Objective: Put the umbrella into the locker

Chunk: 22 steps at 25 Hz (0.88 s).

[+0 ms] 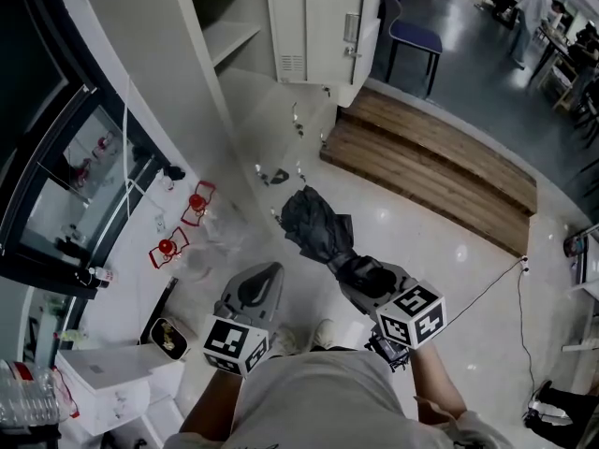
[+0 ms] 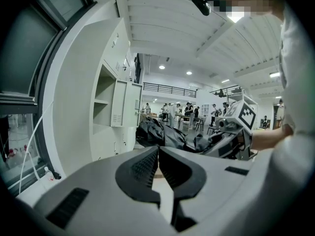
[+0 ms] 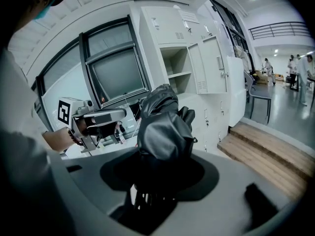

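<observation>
In the head view my right gripper is shut on a black folded umbrella, which sticks out ahead of it toward the locker. In the right gripper view the umbrella fills the space between the jaws. The white locker stands ahead with its door swung open, and its open compartment with a shelf shows to the left of the door. My left gripper hangs beside the right one; its pads meet with nothing between them. The left gripper view also shows the umbrella and the right gripper.
A wooden step platform lies to the right of the locker, with a blue chair behind it. Two red items and a white box sit on the floor at the left by a dark window frame.
</observation>
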Motion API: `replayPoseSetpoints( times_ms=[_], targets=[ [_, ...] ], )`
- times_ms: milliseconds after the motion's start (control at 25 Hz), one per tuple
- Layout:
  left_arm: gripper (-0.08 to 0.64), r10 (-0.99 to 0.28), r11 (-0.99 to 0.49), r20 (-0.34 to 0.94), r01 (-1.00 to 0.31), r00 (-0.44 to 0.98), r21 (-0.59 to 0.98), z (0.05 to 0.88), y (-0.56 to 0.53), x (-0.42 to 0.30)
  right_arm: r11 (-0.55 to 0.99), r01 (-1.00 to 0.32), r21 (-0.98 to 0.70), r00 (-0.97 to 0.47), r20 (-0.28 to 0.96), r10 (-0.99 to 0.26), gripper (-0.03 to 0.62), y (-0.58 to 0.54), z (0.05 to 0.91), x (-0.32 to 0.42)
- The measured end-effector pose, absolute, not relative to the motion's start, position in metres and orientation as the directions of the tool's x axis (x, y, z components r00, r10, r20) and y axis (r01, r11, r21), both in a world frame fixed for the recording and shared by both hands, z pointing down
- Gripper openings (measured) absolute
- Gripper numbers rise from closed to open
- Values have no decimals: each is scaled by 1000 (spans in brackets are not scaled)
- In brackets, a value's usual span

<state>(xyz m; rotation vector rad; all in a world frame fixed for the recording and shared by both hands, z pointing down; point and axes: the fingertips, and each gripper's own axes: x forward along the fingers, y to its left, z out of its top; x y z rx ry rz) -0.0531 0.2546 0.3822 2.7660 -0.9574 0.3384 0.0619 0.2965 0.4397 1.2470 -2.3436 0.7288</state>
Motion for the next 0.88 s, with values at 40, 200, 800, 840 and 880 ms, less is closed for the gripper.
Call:
replayPoseSetpoints(
  times_ms=[40,200,800,840,880],
  targets=[
    [20,-584,-771,276,-628,763,106,382,255,-51,474,-841,-262,-533,552,-641,216,297,439,63],
    [20,-592,-766,270,-634,760,107,381,259,-43,488,-832,-264,-546,544,-637,216,299,435,70],
    [20,-626,-740,263,-666,734,96,380,263,-30,522,-809,-270,-577,535,-617,216,294,437,86],
    [20,-629,-738,263,-668,732,96,381,261,-31,524,-808,-271,-579,535,-616,216,292,438,86],
    [20,-630,-737,262,-669,731,96,382,260,-31,525,-807,-270,-579,534,-615,216,290,438,85]
  ],
)
